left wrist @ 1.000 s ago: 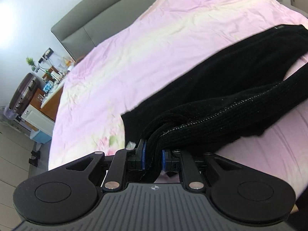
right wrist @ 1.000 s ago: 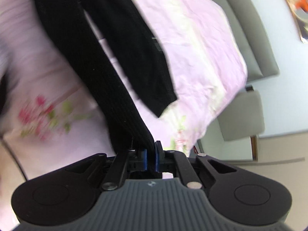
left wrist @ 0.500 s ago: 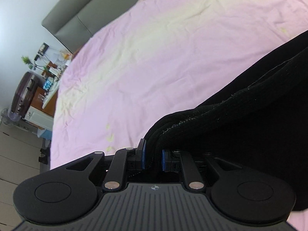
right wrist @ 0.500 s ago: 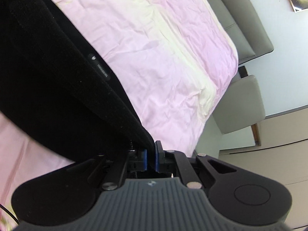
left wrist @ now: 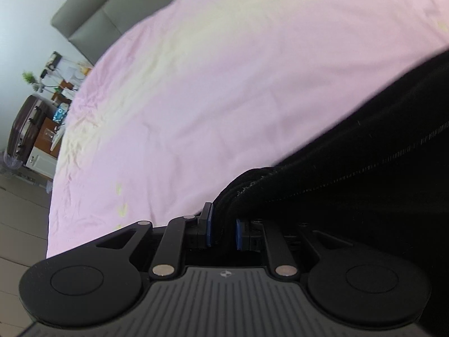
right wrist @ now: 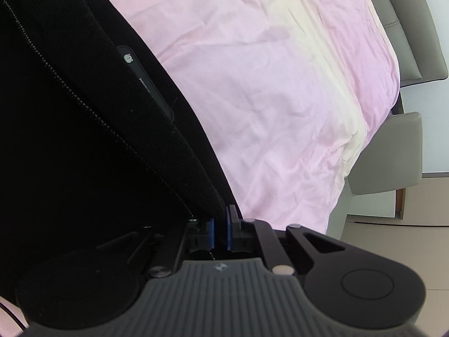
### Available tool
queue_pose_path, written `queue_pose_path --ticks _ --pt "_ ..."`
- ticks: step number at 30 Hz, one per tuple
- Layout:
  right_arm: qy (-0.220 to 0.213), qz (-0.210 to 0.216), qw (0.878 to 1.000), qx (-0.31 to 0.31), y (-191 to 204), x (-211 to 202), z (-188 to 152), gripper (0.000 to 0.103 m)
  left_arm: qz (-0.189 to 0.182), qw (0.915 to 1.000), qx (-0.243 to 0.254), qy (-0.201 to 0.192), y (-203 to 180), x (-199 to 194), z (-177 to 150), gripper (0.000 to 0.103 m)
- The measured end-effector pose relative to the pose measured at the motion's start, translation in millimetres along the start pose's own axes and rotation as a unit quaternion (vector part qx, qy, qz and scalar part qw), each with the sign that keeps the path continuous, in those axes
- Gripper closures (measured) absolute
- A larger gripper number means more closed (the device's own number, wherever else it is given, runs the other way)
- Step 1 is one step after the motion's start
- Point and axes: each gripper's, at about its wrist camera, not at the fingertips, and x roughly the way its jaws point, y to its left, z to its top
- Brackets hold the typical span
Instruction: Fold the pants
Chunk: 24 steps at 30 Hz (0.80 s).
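Note:
The black knit pants lie on the pink bed sheet. My left gripper is shut on a bunched hem of the pants, which runs off to the right. In the right wrist view the pants fill the left side, with a small label on the waistband. My right gripper is shut on the pants' edge, low over the sheet.
A grey headboard stands at the far end of the bed. A suitcase and a cluttered desk stand left of the bed. A grey bedside unit and tiled floor lie to the right.
Both grippers have carried the pants forward and down toward the sheet. The black fabric now fills much more of both views.

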Motion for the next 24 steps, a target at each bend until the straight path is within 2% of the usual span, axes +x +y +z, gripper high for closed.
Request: queue_pose_path --ticks 2,5,8,11,14,16,17,18,19,20,22,24 --pt "0.0 0.011 1.0 0.002 -13 -4 -3 0.103 -0.018 0.9998 -0.012 -0.003 12 -13 10 0.086" --pt "0.001 0.028 0.998 0.053 -35 -6 -1 0.103 -0.031 0.9992 -0.016 0.018 14 0 28 0.086" --pt "0.007 0.012 0.998 0.055 -28 5 10 0.102 -0.031 0.9982 -0.02 0.046 3 27 35 0.085" --pt "0.012 0.001 0.999 0.045 -17 13 13 0.102 -0.035 0.9978 -0.033 0.046 -3 39 29 0.083" --pt "0.006 -0.003 0.998 0.062 -17 16 13 0.098 -0.048 0.9962 -0.054 0.047 3 39 24 0.078" --pt "0.004 -0.01 0.998 0.065 -17 12 12 0.088 -0.061 0.9955 -0.054 0.048 11 33 24 0.076" --pt "-0.003 -0.011 0.998 0.067 -18 7 10 0.074 -0.068 0.9949 -0.054 0.05 17 31 24 0.072" --pt "-0.011 -0.015 0.998 0.068 -19 0 9 0.048 -0.078 0.9941 -0.054 0.051 22 27 24 0.068" --pt "-0.017 -0.028 0.997 0.072 -20 -6 8 0.037 -0.091 0.9929 -0.058 0.05 28 22 24 0.057" --pt "-0.024 -0.039 0.996 0.077 -21 -14 7 0.029 -0.097 0.992 -0.072 0.038 36 13 23 0.036" --pt "-0.034 -0.046 0.995 0.081 -22 -29 5 0.029 -0.098 0.9898 -0.103 0.008 50 -7 21 0.018" --pt "-0.038 -0.055 0.994 0.09 -20 -45 5 0.029 -0.118 0.9852 -0.124 -0.002 70 -24 18 0.018"
